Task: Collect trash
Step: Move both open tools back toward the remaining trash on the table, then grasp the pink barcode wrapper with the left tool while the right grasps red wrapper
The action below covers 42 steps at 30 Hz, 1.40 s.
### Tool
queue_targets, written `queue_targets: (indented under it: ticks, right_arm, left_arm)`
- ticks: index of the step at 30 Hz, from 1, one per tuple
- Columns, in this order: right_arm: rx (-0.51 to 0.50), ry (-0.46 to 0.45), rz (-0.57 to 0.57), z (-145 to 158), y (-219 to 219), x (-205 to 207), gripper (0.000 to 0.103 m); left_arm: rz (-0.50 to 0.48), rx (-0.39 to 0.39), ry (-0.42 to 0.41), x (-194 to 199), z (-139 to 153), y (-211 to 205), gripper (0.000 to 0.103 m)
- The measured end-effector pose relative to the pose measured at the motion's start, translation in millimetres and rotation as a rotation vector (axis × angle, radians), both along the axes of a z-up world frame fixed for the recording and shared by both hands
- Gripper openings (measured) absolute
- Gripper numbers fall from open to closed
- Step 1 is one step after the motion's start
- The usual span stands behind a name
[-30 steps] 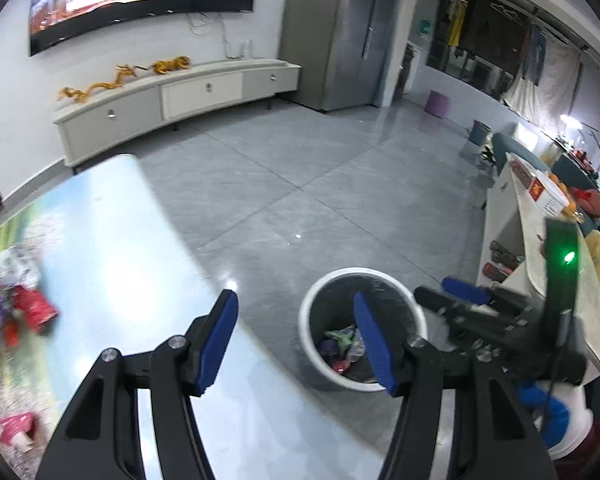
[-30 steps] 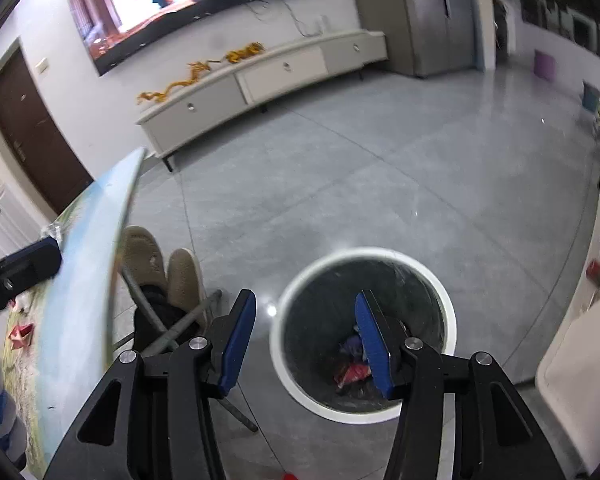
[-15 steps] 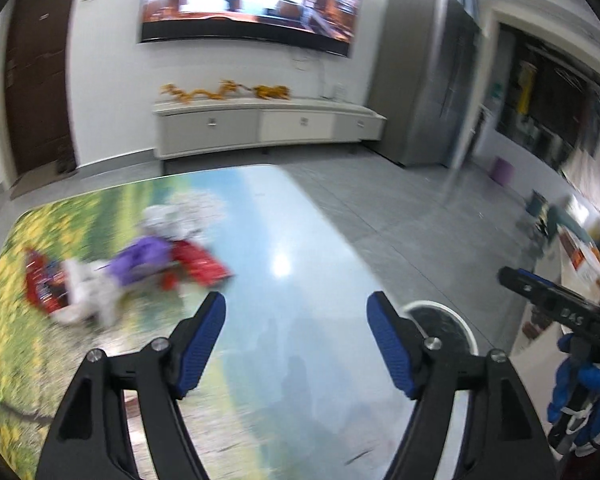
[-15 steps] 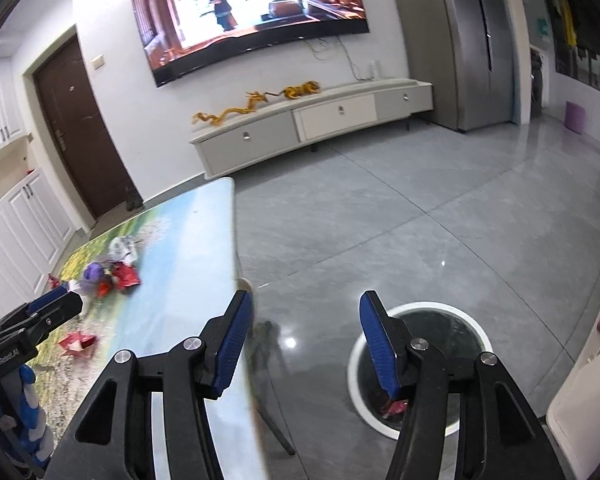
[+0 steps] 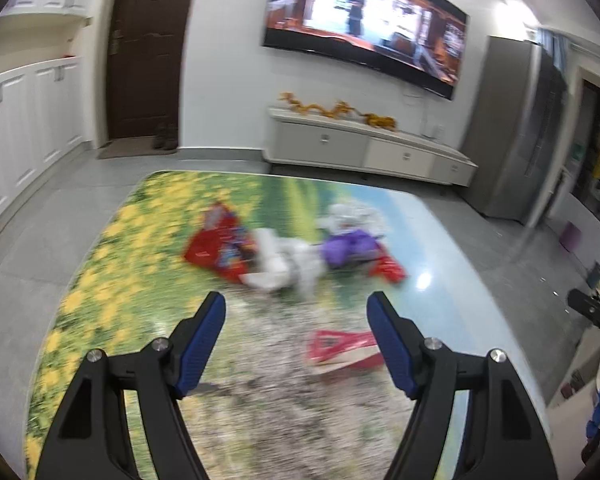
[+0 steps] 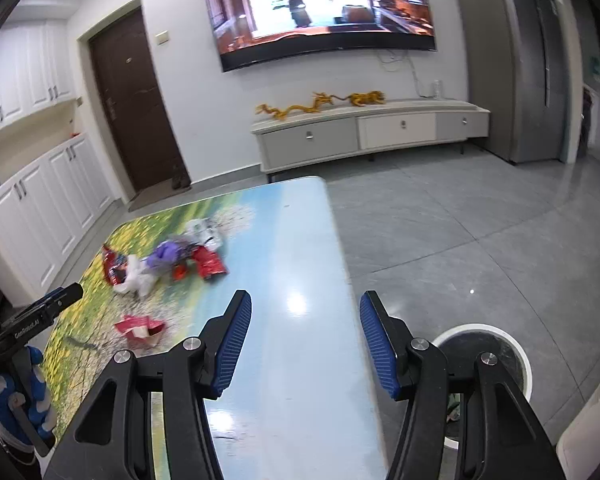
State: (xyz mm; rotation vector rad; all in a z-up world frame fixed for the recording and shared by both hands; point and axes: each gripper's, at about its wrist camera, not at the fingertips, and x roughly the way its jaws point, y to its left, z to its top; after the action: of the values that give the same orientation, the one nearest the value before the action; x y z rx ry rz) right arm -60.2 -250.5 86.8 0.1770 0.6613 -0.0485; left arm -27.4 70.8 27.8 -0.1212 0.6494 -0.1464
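Observation:
A pile of trash lies on the printed table (image 5: pixel 112 264): a red snack bag (image 5: pixel 216 246), white crumpled plastic (image 5: pixel 288 266), a purple wrapper (image 5: pixel 346 248) and a small red wrapper (image 5: pixel 388 270). A separate red wrapper (image 5: pixel 342 348) lies nearer, just ahead of my left gripper (image 5: pixel 296 340), which is open and empty above the table. My right gripper (image 6: pixel 304 340) is open and empty over the table's right edge. The pile (image 6: pixel 162 262) and the near red wrapper (image 6: pixel 140 328) show to its left. The white-rimmed trash bin (image 6: pixel 488 356) stands on the floor at lower right.
A TV cabinet (image 6: pixel 372 132) stands against the far wall under a wall TV (image 6: pixel 320 8). A dark door (image 6: pixel 132 104) and white cupboards (image 6: pixel 40 208) are at left. A tall grey cabinet (image 6: pixel 516 60) is at right. Grey tile floor (image 6: pixel 460 220) lies right of the table.
Both grippers have swung away from the bin toward the table and the trash pile. The left now faces the pile directly. Both stay open and empty.

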Motion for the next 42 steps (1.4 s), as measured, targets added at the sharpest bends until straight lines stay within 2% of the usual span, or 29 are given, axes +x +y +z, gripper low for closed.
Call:
queue_targets:
  ticks: [6,12,18,29,33,37,42]
  right_arm:
    - [0.000,-0.006,0.070,1,30,1,0.056]
    - [-0.012,-0.010,0.137,3,56,4,0.056]
    - [-0.029,-0.010,0.186,3,77,12,0.056]
    - [-0.025,0.033,0.190,-13,78,36,0.056]
    - [-0.023,0.049,0.191,-20,79,45,0.056]
    - [-0.016,0.069,0.198,-27,78,59,0.056]
    - [0.006,0.089,0.211,-36,77,80,0.056]
  left_arm:
    - [0.113,0.007,-0.003,-18,-1,43,0.072]
    - [0.186,0.001,-0.010,-27,-1,67,0.072]
    - [0.204,0.008,0.007,-24,-5,75,0.072]
    - [0.180,0.033,0.046,-2,-18,70,0.072]
    - [0.134,0.007,0.057,9,-23,71,0.072]
    - [0.008,-0.074,0.051,16,-23,68,0.072]
    - [-0.168,-0.080,0.055,26,-23,42,0.072]
